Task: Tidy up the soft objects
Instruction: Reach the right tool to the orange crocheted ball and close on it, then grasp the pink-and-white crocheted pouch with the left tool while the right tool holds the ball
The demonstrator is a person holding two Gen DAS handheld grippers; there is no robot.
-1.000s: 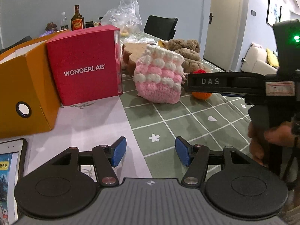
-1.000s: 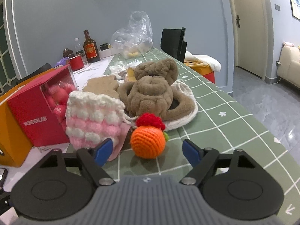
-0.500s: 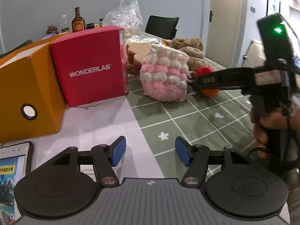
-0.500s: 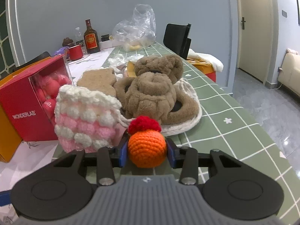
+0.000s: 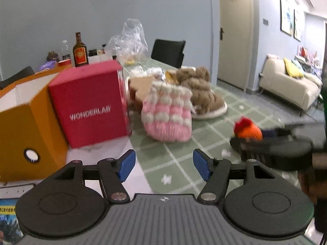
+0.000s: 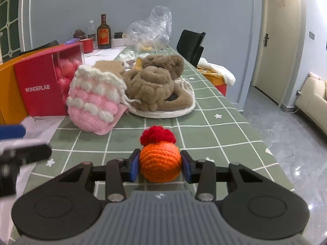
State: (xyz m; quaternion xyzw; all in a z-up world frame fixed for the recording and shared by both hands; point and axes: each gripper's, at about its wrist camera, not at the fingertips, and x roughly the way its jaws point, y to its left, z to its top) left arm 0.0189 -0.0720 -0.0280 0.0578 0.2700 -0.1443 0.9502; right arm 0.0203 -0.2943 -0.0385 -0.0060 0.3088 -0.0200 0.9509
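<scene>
Room: you face a grey-blue wall [image 6: 143,0] with a pale door [image 6: 280,40] to the right; glossy grey floor tiles [image 6: 286,134] run past the worktop's right edge, and a cream sofa [image 5: 290,87] stands further off.
Worktop: you work over a long worktop [image 6: 204,126] under a green cloth with a white grid and small white flowers; its left part is bare white.
Chair: a black chair [image 6: 191,45] stands at the far right side.
Boxes: an orange box [image 5: 22,134] sits at your left, a red WONDERLAB box [image 5: 92,104] just beside it.
Far end: a crumpled clear plastic bag [image 6: 151,28] and a dark bottle [image 6: 104,32] stand well back.
Brown plush pile: brown plush pieces [image 6: 155,83] lie heaped on a white-rimmed mat, mid-worktop.
Pink pouch: a pink and white crocheted pouch [image 6: 94,102] leans between the red box and the plush pile.
Right gripper: your right gripper [image 6: 160,164] has just closed its jaws, and both blue pads press the orange crocheted ball [image 6: 160,163] with its red tuft, near you above the green cloth.
Left gripper: your left gripper [image 5: 164,164] has jaws wide, just opening further, with nothing between them.
</scene>
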